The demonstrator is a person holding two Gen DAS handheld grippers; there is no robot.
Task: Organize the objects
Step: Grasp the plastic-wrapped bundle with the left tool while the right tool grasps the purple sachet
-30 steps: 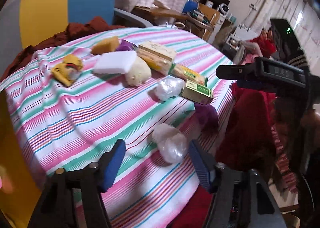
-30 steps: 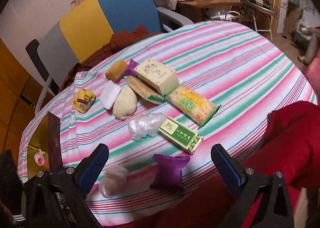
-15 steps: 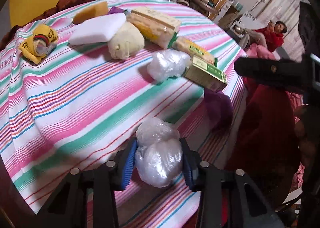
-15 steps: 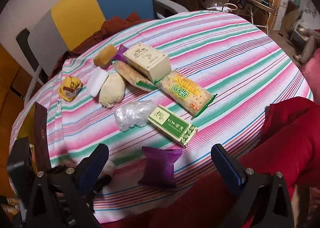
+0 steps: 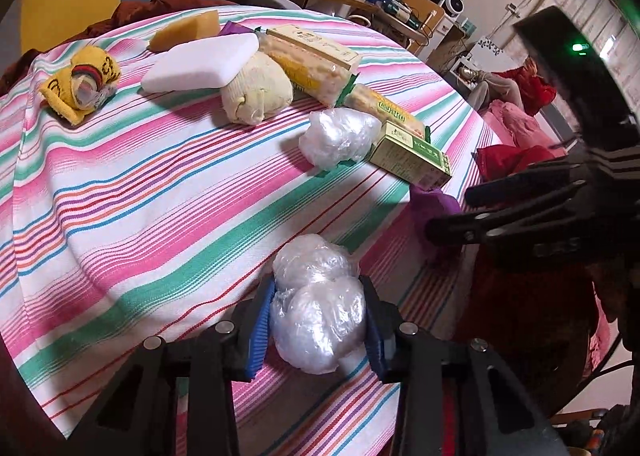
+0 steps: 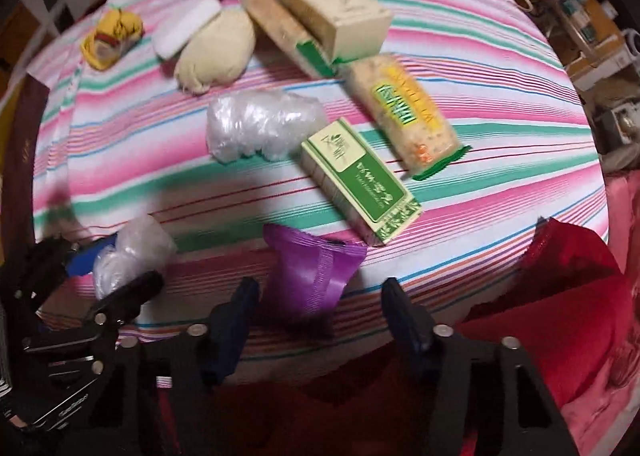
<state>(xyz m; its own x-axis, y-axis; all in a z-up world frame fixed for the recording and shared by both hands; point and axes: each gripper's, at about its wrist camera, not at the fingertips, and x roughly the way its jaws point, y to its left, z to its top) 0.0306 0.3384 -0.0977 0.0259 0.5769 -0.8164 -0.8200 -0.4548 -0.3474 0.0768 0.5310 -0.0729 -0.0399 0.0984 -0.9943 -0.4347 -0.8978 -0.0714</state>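
Left gripper (image 5: 318,322) clamped tight on the plastic-wrapped bundle (image 5: 318,308) at the near tabletop (image 5: 120,196) edge, right gripper (image 6: 320,310) wide open around the purple packet (image 6: 314,268), green box (image 6: 360,180) just beyond, second plastic bundle (image 6: 262,124) farther back.

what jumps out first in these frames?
The striped cloth fills both views. At its near edge the left tongs are shut on a plastic bundle, and the right tongs stand open around a purple packet. Further back lie a green box, a second plastic bundle and a cracker pack.
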